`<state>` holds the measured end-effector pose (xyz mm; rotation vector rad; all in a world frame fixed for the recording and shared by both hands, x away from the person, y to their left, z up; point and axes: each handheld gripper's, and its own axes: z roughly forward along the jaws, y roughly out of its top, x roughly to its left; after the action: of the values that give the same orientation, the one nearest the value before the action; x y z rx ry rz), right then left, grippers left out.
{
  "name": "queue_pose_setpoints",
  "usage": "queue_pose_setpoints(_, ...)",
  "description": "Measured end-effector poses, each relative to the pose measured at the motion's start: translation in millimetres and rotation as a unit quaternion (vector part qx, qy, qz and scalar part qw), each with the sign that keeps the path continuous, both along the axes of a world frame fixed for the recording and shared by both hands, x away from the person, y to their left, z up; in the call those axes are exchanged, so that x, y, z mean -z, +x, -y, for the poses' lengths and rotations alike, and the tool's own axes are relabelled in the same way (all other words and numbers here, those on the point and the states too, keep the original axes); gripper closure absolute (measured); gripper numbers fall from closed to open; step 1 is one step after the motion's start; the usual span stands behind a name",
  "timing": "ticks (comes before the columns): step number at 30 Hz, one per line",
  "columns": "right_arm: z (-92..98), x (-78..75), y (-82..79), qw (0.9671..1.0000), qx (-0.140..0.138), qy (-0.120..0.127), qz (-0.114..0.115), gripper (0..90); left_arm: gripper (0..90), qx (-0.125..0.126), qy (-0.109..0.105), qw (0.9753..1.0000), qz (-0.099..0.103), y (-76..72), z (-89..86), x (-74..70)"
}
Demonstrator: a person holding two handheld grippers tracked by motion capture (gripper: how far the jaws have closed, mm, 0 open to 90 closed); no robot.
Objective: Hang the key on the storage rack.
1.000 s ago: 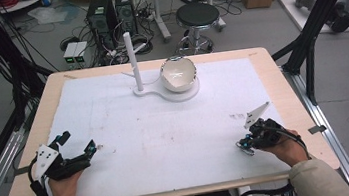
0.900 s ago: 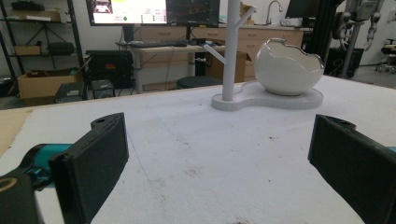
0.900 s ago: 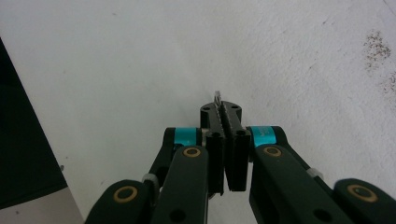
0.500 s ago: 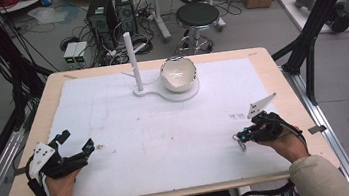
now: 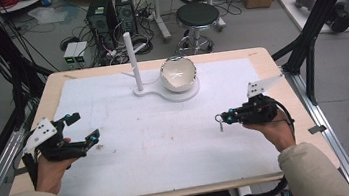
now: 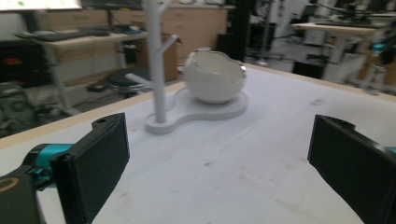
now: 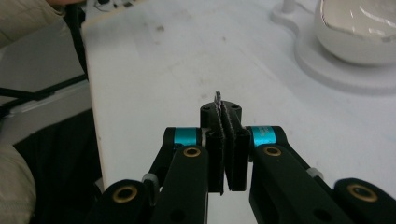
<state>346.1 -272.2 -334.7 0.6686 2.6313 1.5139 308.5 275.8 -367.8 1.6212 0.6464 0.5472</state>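
Across the white surface (image 5: 168, 144) the bowl (image 5: 178, 74) sits far ahead, between the wide-open left claw (image 5: 87, 127) and the empty, closed right claw (image 5: 221, 119).

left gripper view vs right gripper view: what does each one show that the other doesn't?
Left gripper view alone: the left tongs, jaws wide apart with nothing between them; the white branched stand's post; the full cracked eggshell-shaped bowl; desks and a stool beyond the table.

Right gripper view alone: the right tongs, jaws pressed together; the table's near edge; a beige sleeve.

Both: the white table cover, the stand's flat white base, and at least part of the bowl.
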Motion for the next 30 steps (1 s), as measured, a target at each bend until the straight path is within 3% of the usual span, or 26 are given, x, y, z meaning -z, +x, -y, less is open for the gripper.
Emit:
queue_pose_setpoints(3,-17.9,-14.9,7.8,0.9991,-0.018,0.034,0.019,88.9,7.1,0.036,0.018,0.9992,-0.006,6.1,12.4,-17.7)
queue_pose_setpoints(4,-17.9,-14.9,7.8,0.9991,-0.018,0.034,0.019,88.9,7.1,0.046,0.02,0.9987,-0.003,7.6,15.6,-22.0)
queue_pose_setpoints(5,-27.7,-21.7,11.2,0.9979,-0.032,0.048,0.03,88.9,7.1,0.067,0.021,0.9975,-0.004,11.4,24.3,-33.9)
queue_pose_setpoints(7,-31.6,-24.2,12.3,0.9975,-0.036,0.052,0.033,89.0,7.1,0.079,0.019,0.9967,-0.005,13.2,28.9,-39.6)
queue_pose_setpoints(10,-53.0,-36.5,18.3,0.9944,-0.061,0.069,0.05,88.9,7.1,0.104,0.023,0.9943,-0.008,18.6,43.1,-57.4)
queue_pose_setpoints(15,-70.5,-43.9,22.6,0.9917,-0.081,0.085,0.052,89.4,7.1,0.14,0.035,0.9894,-0.016,24.2,66.2,-75.9)
queue_pose_setpoints(22,-102.1,-47.9,27.8,0.989,-0.106,0.088,0.053,89.5,7.1,0.173,0.041,0.9838,-0.021,30.7,94.5,-83.9)
queue_pose_setpoints(30,-117.3,-47.0,28.5,0.9869,-0.123,0.091,0.051,89.5,9.7,0.212,0.047,0.9759,-0.027,33.9,114.4,-81.7)
